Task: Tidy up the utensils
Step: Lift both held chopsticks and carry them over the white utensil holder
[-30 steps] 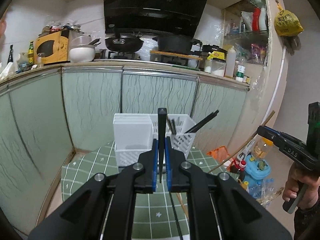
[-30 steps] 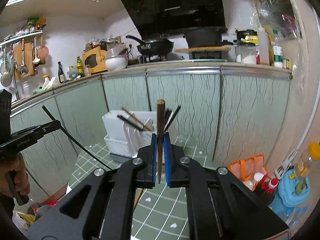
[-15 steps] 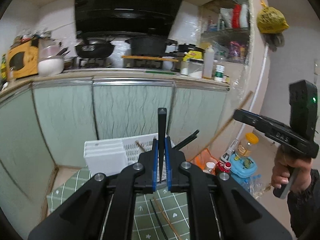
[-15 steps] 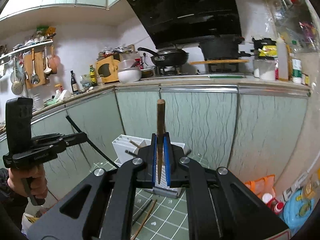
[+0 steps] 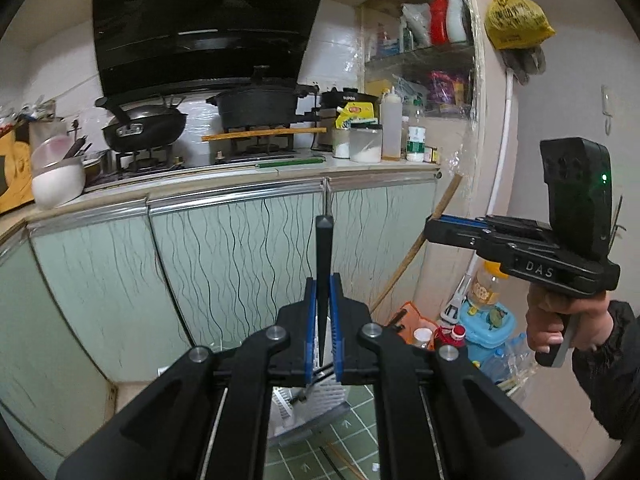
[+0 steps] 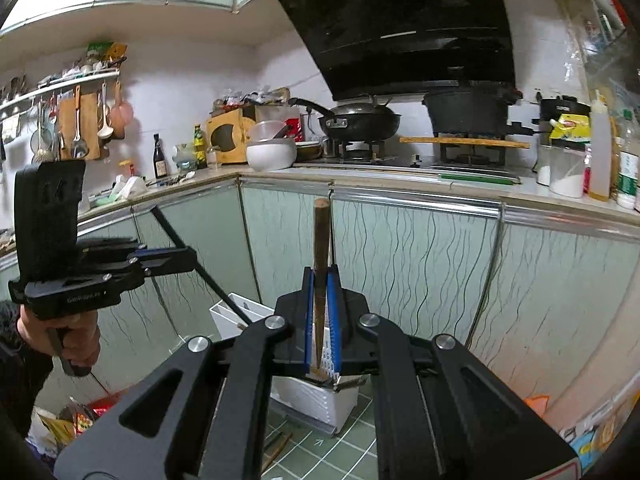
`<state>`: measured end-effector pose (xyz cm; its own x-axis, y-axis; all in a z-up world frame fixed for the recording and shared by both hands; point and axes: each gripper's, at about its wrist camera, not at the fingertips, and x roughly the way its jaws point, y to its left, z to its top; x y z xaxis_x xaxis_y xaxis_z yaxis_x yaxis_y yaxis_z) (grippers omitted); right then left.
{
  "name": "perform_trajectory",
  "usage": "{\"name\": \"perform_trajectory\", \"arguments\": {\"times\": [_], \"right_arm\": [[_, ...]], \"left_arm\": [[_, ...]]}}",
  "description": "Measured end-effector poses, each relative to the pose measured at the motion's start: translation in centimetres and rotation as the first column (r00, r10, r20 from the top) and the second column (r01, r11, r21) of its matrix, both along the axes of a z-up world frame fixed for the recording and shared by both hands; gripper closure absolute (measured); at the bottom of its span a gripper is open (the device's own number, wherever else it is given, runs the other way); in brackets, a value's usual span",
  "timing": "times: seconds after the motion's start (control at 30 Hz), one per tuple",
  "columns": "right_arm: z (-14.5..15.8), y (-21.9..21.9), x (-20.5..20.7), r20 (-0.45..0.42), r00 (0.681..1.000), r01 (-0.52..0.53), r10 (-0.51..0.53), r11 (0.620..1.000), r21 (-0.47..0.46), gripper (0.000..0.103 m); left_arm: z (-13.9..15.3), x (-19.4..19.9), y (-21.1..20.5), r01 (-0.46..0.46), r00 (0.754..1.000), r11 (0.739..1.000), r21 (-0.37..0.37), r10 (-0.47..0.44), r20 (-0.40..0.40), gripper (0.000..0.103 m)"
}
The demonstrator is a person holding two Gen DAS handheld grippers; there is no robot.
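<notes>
In the left wrist view my left gripper (image 5: 323, 284) is shut on a black chopstick (image 5: 324, 248) that stands upright between the blue pads. My right gripper (image 5: 431, 232), held by a hand at the right, is shut on a brown wooden chopstick (image 5: 416, 248) that slants down. The right wrist view shows that right gripper (image 6: 321, 276) clamping the wooden chopstick (image 6: 321, 240) upright. There the left gripper (image 6: 191, 258) carries the black chopstick (image 6: 212, 284) at the left. The white slotted utensil basket (image 6: 312, 400) (image 5: 320, 396) sits below both, largely hidden behind the fingers.
The basket stands on a green checked tablecloth (image 6: 340, 448), where loose chopsticks (image 6: 276, 448) lie. Pale green cabinet doors (image 5: 240, 264) and a counter with a wok (image 5: 144, 128) and a pot (image 5: 256, 108) rise behind. Bottles and an orange bag (image 5: 412, 320) crowd the floor at the right.
Both grippers have risen and swung, each keeping its chopstick. The basket has dropped low in both views and now hides behind the fingers. Each gripper shows larger in the other's view.
</notes>
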<state>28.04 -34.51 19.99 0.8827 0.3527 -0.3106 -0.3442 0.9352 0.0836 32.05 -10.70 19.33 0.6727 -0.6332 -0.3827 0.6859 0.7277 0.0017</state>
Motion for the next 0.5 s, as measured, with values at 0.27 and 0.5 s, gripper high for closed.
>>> {"name": "perform_trajectory", "arguments": {"times": [0.27, 0.5], "right_arm": [[-1.8, 0.0, 3.9, -0.033, 0.998, -0.056, 0.054, 0.998, -0.034, 0.097], [-4.2, -0.3, 6.4, -0.08, 0.991, -0.108, 0.103, 0.993, -0.051, 0.097]], "left_arm": [[-2.1, 4.2, -1.3, 0.033, 0.999, 0.999, 0.034, -0.032, -0.041, 0.095], [-4.8, 6.6, -1.3, 0.044, 0.996, 0.998, 0.045, -0.04, -0.083, 0.095]]}}
